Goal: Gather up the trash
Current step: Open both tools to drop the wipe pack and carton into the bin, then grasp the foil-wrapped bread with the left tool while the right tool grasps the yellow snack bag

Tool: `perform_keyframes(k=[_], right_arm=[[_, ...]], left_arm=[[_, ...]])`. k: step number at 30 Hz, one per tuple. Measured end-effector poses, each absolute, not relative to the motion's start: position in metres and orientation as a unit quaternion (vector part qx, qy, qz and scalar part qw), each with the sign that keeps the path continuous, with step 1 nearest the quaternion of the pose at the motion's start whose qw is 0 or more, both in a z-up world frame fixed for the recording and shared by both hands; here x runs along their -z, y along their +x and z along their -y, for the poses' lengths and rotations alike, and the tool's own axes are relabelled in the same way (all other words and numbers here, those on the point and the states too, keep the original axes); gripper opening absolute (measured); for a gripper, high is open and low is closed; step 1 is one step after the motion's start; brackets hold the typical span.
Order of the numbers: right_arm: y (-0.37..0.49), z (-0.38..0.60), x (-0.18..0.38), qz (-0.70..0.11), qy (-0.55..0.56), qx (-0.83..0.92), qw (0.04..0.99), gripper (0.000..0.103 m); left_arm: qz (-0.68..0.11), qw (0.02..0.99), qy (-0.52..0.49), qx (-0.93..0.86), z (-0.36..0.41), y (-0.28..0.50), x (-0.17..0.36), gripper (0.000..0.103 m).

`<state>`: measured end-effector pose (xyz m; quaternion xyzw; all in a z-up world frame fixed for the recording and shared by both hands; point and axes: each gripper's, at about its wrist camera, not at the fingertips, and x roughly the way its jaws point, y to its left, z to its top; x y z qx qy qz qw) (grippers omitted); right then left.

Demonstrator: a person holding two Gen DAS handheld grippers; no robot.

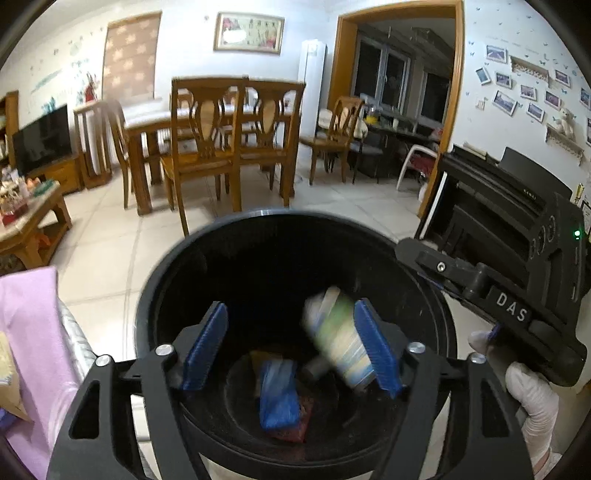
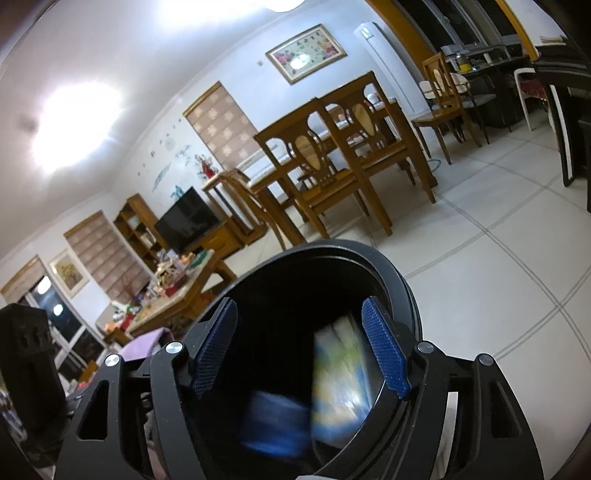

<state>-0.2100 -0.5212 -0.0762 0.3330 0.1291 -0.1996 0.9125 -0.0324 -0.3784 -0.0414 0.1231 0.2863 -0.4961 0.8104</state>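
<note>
where grippers gape: one bin (image 1: 207,251)

Left wrist view: set close above a black bin (image 1: 207,258), looking steeply down into its mouth between the left gripper (image 1: 291,343) fingers, level with the room, the right-hand tool body (image 1: 517,258) at the right edge. Right wrist view: also close over the bin (image 2: 391,269), but rolled and tipped up, floor slanting, ceiling light at upper left, right gripper (image 2: 299,347) fingers framing the bin mouth. Shared by both: bin interior, dining table and chairs (image 1: 221,140) (image 2: 332,155), TV (image 1: 42,138) (image 2: 188,218), framed picture (image 1: 249,32) (image 2: 306,51).
</note>
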Motion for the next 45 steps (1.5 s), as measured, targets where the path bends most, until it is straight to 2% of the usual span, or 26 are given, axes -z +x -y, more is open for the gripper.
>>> perform_keyframes(k=[2,11,25,39,45], right_arm=[[-0.211,0.522,0.075,-0.128,0.330,0.201,0.913,0.070],[-0.218,0.520,0.069,-0.121,0.328,0.201,0.915,0.071],[-0.191,0.483,0.035,-0.138,0.299,0.145,0.933,0.079],[-0.104,0.377,0.016,-0.210,0.230,0.033,0.950,0.080],[-0.060,0.324,0.010,-0.259,0.186,-0.002,0.948,0.080]], left_arm=[[-0.282,0.811,0.123,0.497,0.376,-0.034,0.041,0.073],[-0.271,0.821,0.116,0.489,0.361,-0.037,0.029,0.089],[-0.268,0.845,0.098,0.453,0.289,-0.030,0.002,0.092],[-0.302,0.910,0.017,0.284,0.106,0.050,-0.006,0.093],[-0.357,0.917,-0.034,0.177,0.021,0.110,0.014,0.094]])
